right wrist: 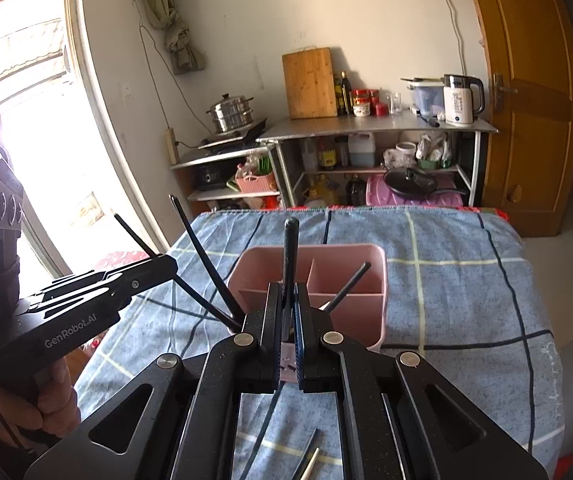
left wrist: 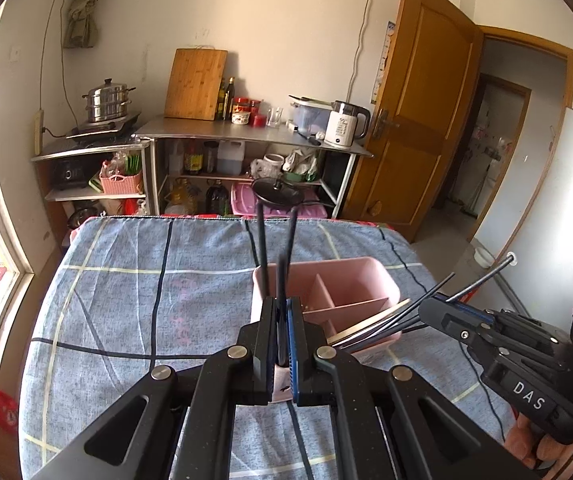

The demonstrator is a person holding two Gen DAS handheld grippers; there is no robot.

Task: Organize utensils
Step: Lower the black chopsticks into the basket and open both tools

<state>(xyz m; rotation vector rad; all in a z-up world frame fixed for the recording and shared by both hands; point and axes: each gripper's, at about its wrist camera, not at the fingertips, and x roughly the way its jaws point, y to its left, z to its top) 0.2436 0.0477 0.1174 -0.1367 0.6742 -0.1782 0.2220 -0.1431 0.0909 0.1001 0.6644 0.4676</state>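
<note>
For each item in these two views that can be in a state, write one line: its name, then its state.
left gripper: shut on black chopsticks
right gripper: shut on dark utensils
pink divided caddy: upright on the cloth, mostly unfilled
wooden door: open
black pan lid: on the pan

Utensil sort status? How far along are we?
Done: nothing visibly released into the pink caddy yet. In hand: left gripper shut on black chopsticks above the caddy's near edge; right gripper shut on a second chopstick bundle, its lower ends at the caddy's near corner. Left: drop both in, then collect the loose sticks lying on the cloth.
</note>
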